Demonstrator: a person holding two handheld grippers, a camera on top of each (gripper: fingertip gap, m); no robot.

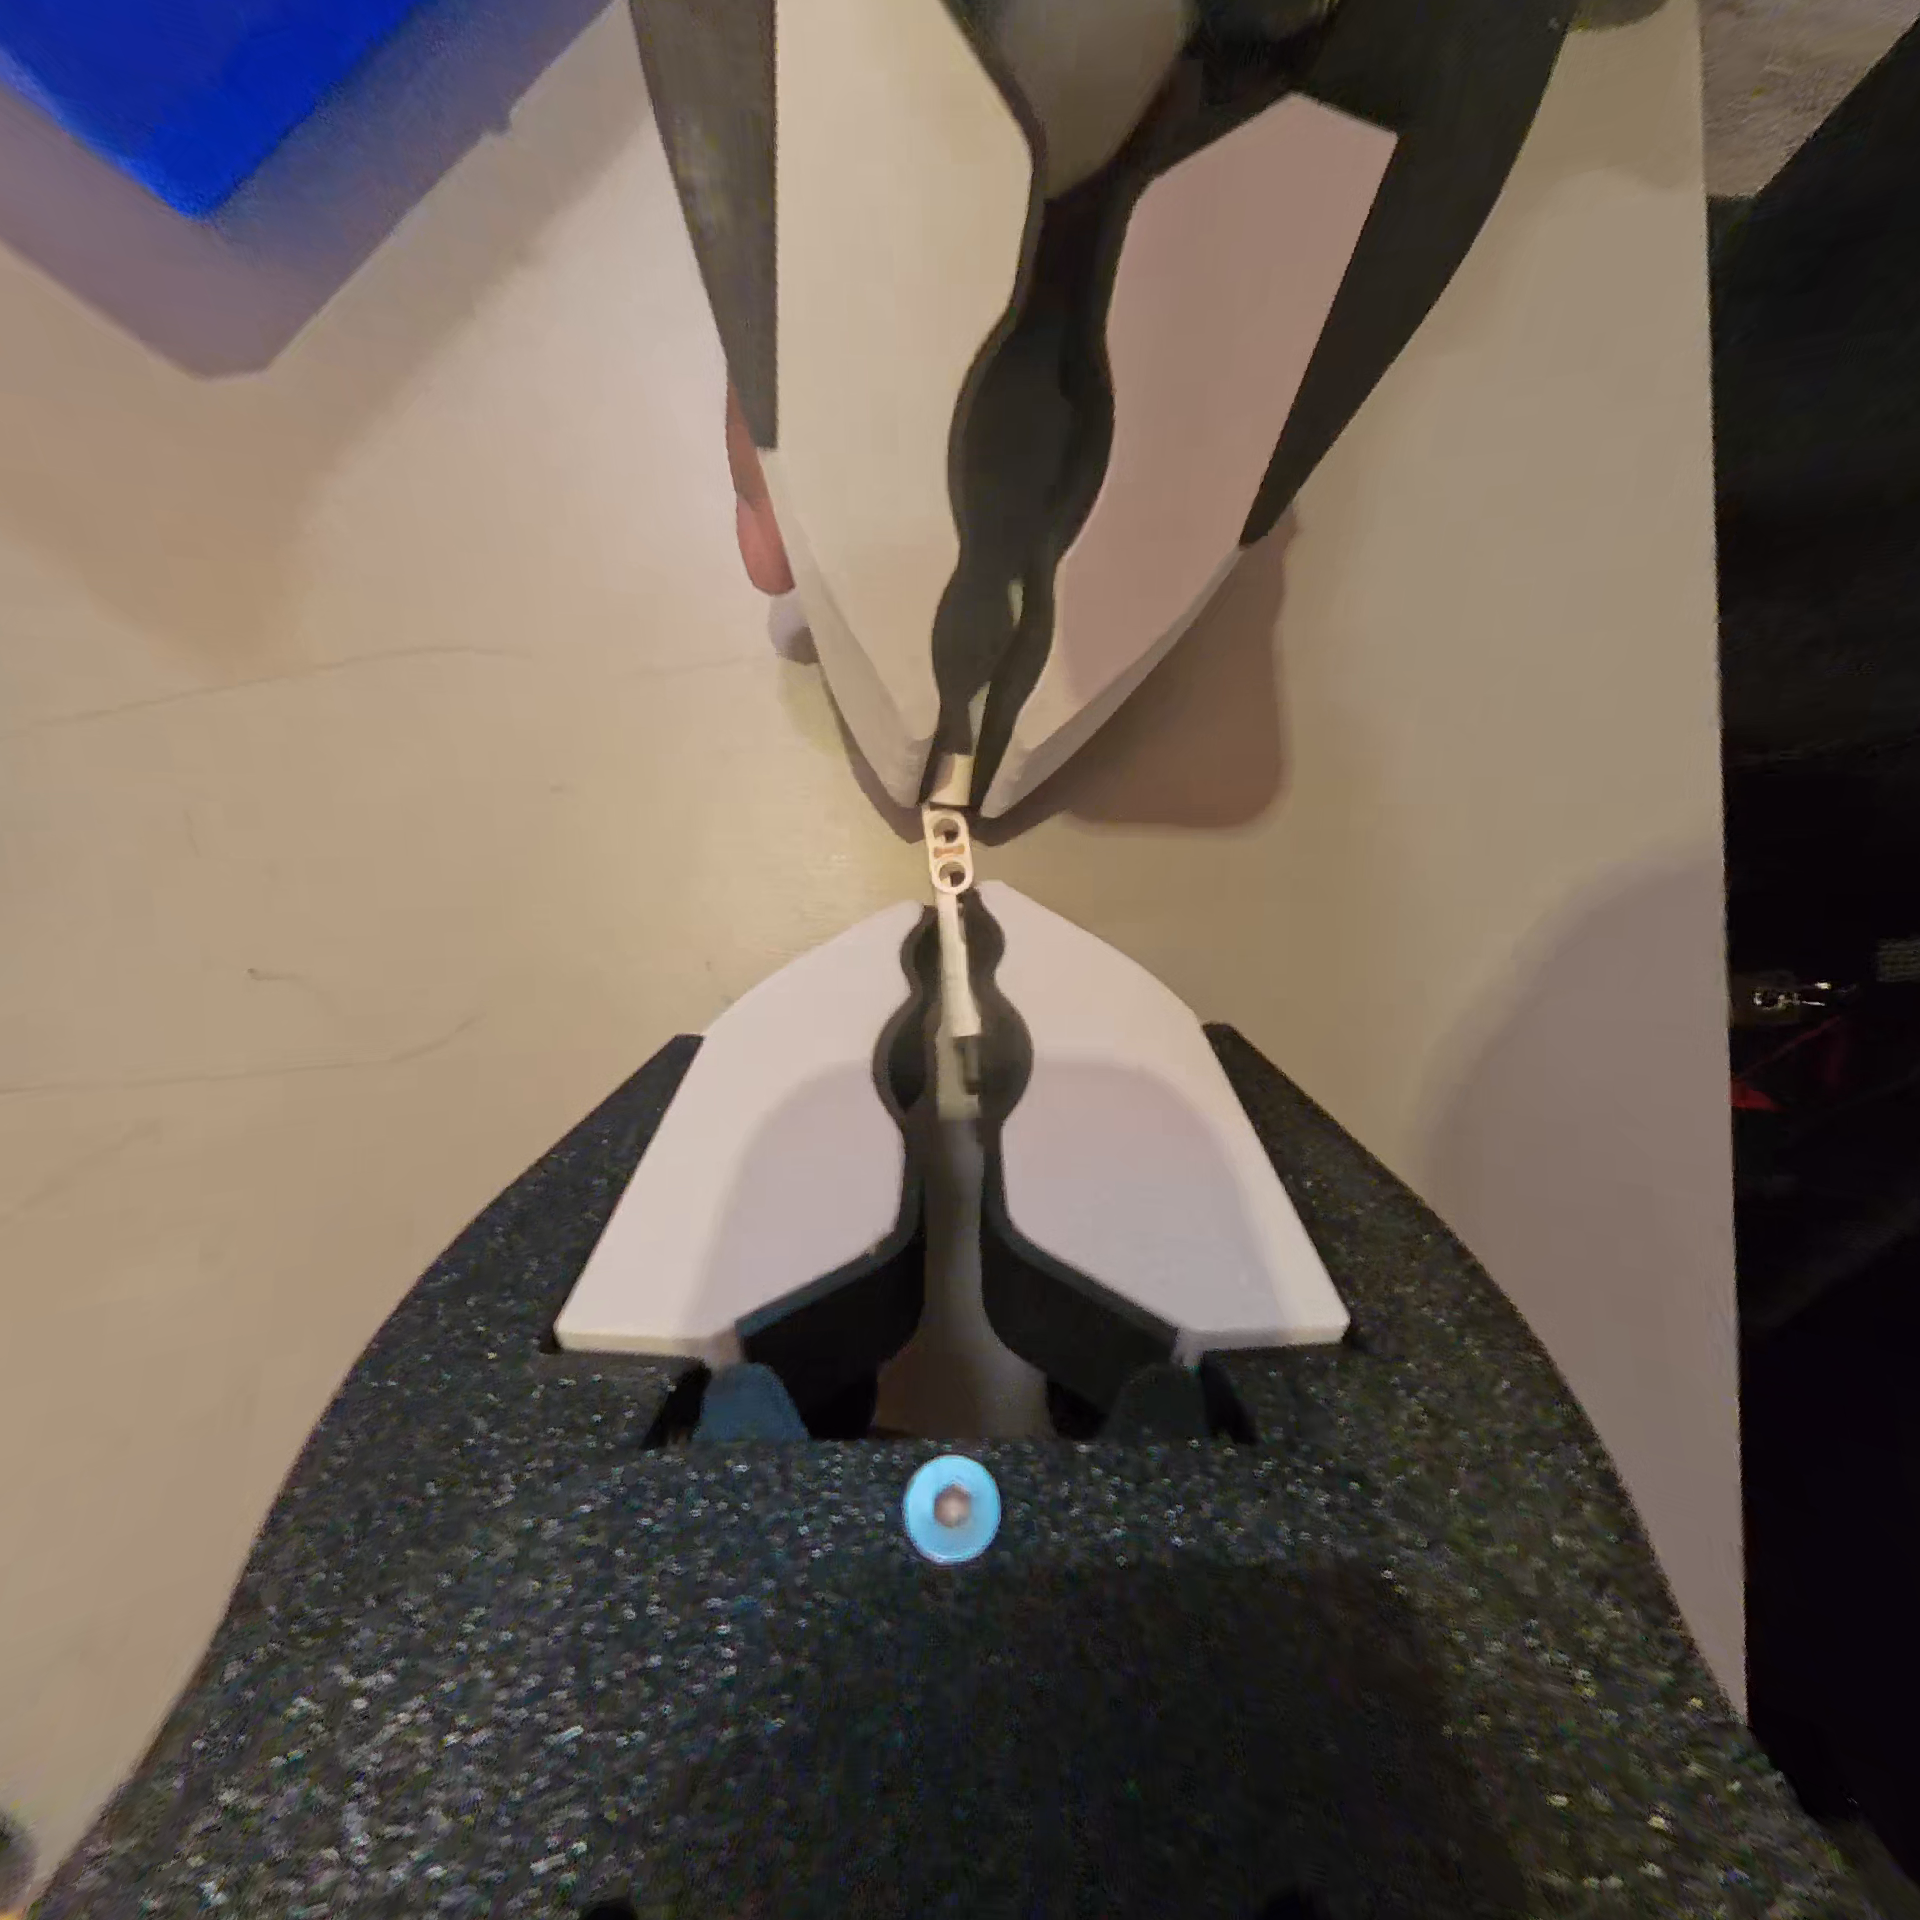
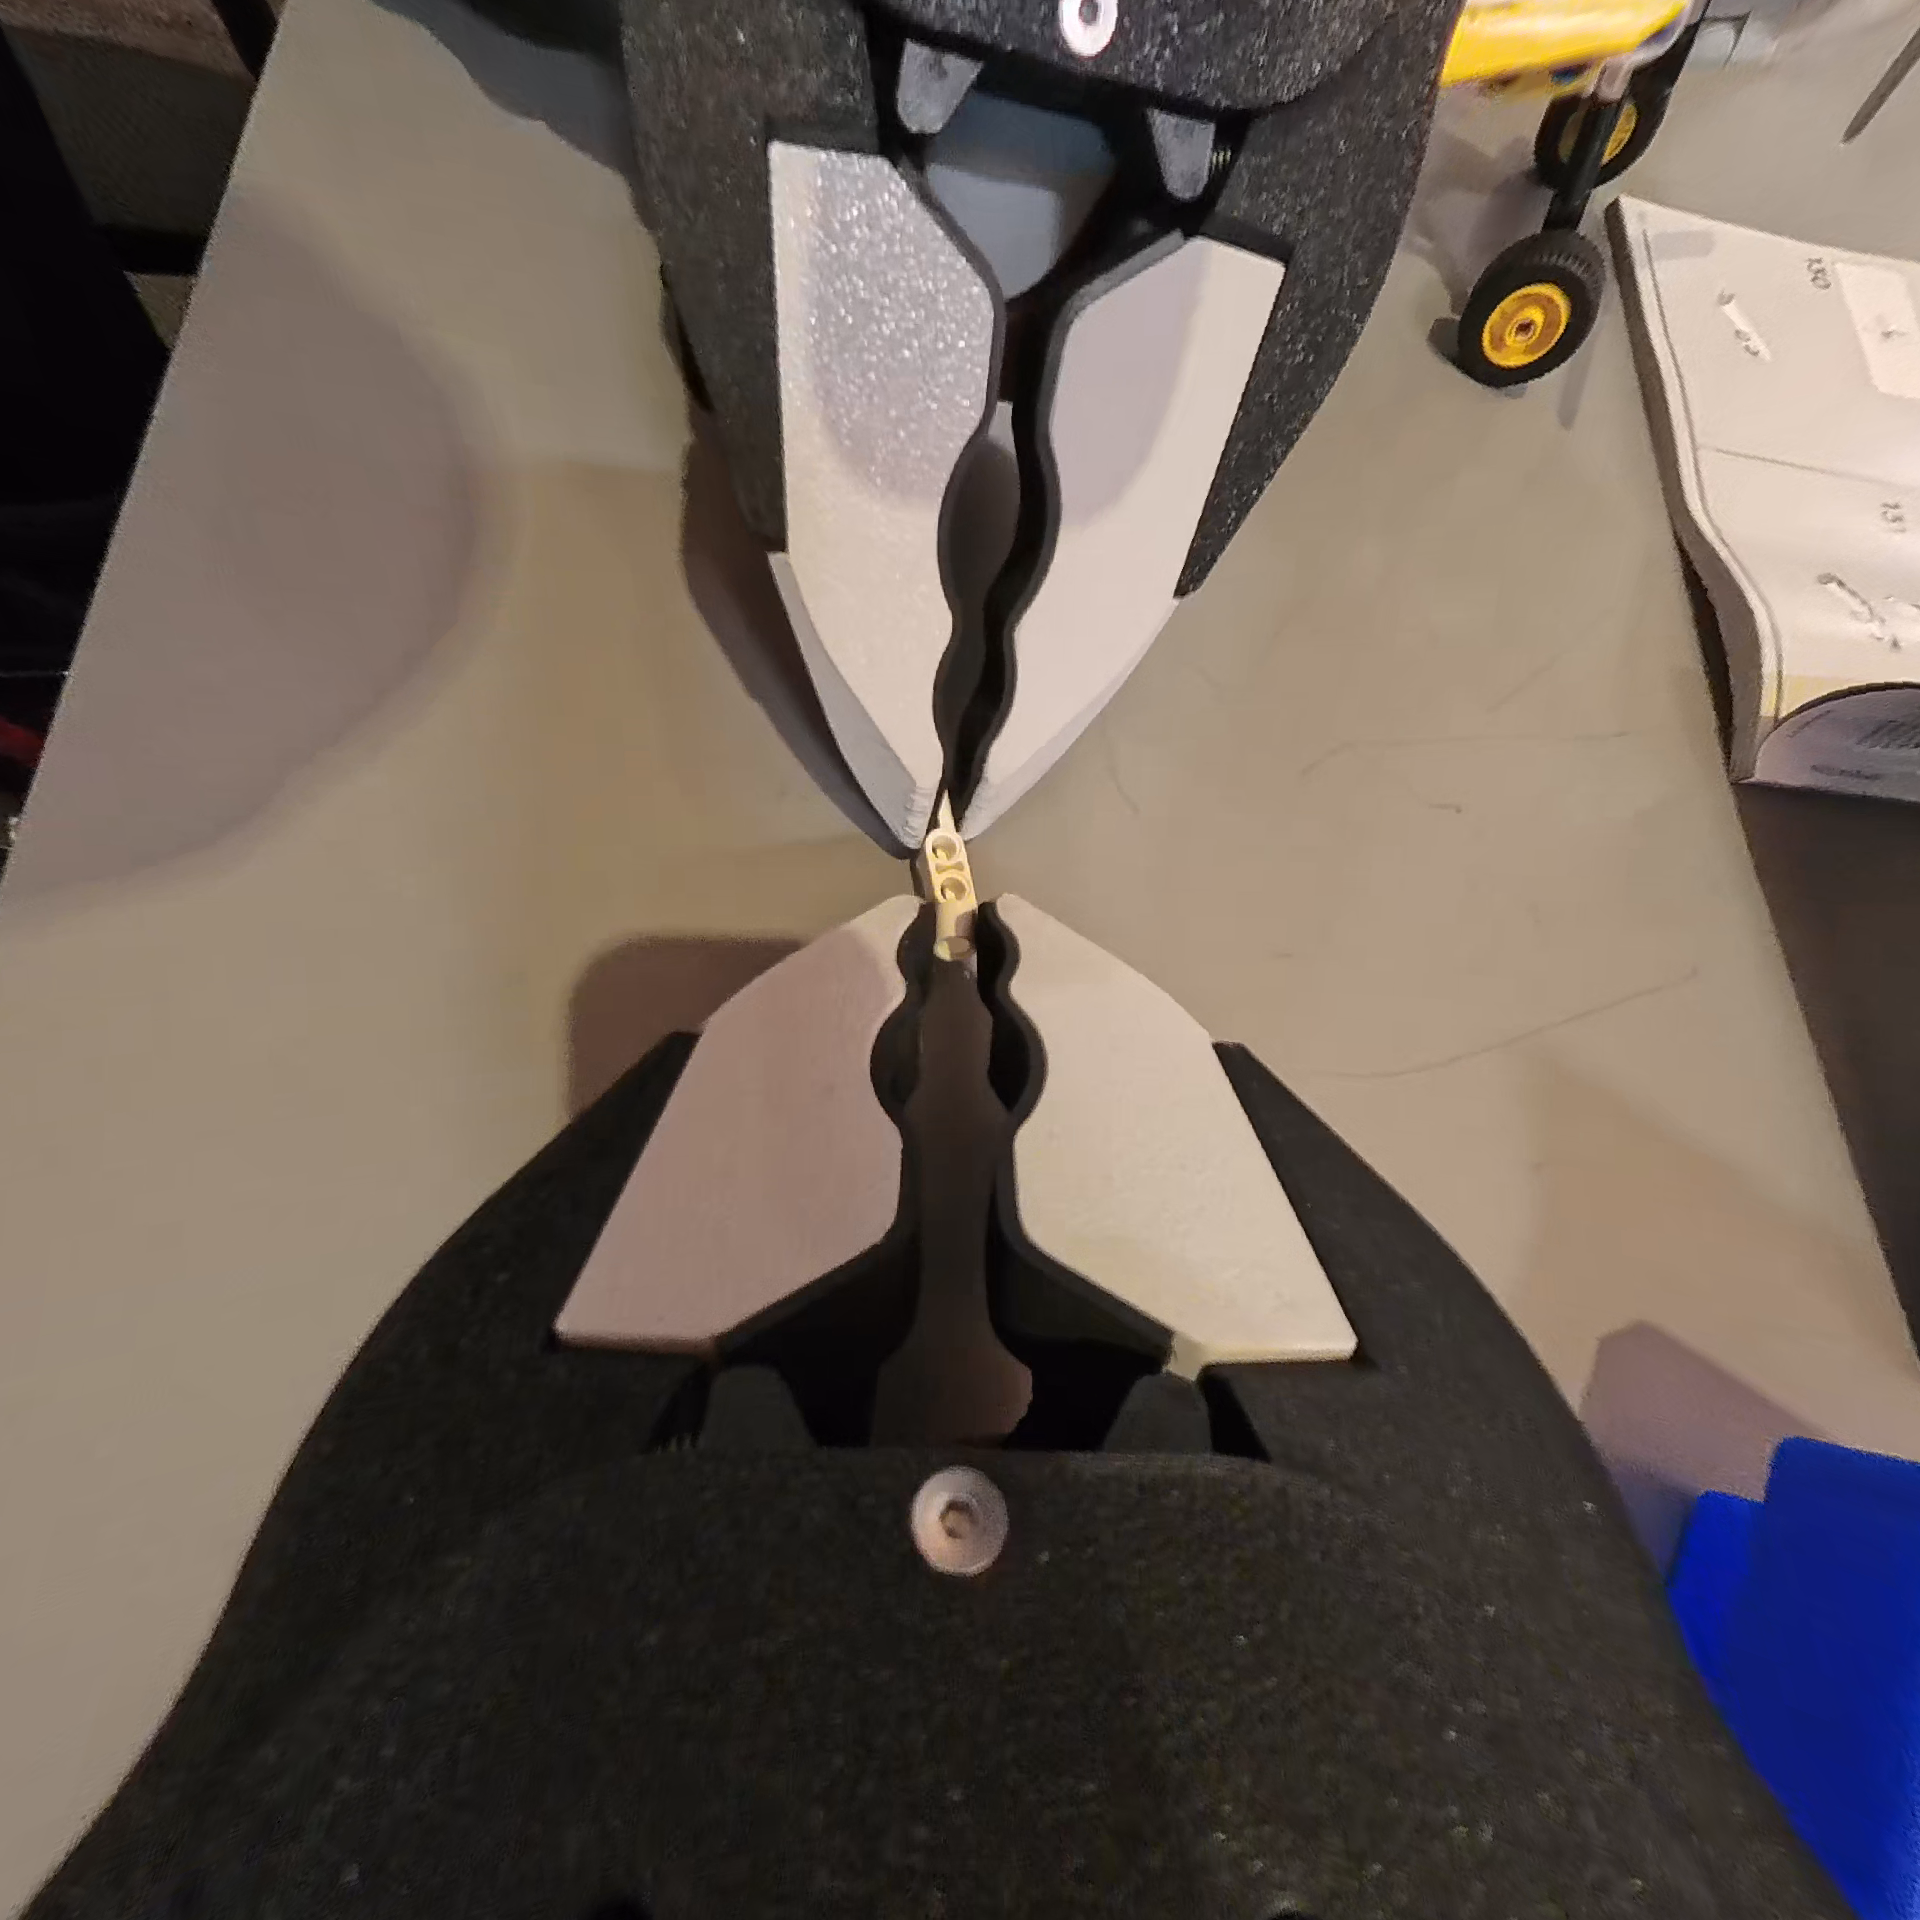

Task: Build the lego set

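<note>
Meeting tip to tip above the pale table [image 2: 312, 1039], the two grippers share a small cream-coloured building-toy assembly. The left gripper [image 1: 961, 920] has its fingers almost closed on a thin cream rod [image 1: 954, 966] that runs back between its dark wavy pads, a grip along the length that keeps the rod from swinging. The right gripper [image 2: 951, 925] is likewise nearly shut, pinching the stub end of a short two-hole connector [image 1: 948, 847], so the connector's holes stay exposed in the narrow space between the two sets of tips. Rod and connector touch end to end there, lifted clear of the table. Off to the side stand a yellow-wheeled toy vehicle [image 2: 1527, 312] and an open booklet [image 2: 1808, 468], well apart from the grippers, and a blue bin [image 2: 1818, 1662] sits near the right gripper's body.
</note>
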